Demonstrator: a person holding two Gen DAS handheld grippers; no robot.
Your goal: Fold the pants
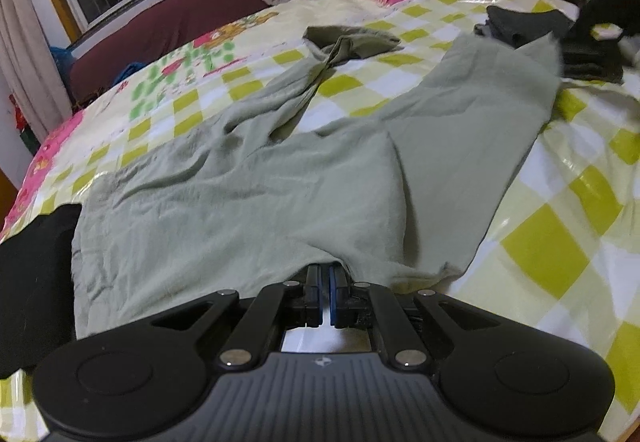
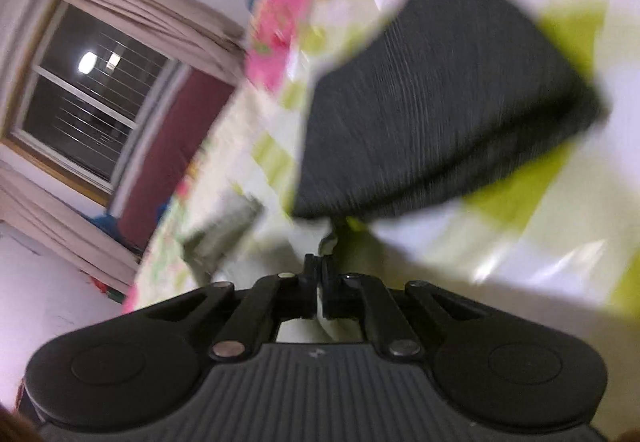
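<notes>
Left fingers (image 1: 325,274) clench pants (image 1: 256,185) waistband, right fingers (image 2: 320,262) clenched on cloth; pull taut toward 12 o'clock, evenly.

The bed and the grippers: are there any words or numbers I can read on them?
No words or numbers can be read.
Left gripper: only a small white logo mark on its body, no letters.
Right gripper: the same small mark, blurred.
Bedsheet: checks and cartoon pictures, no readable text.
Pants: plain green, no label showing.
</notes>
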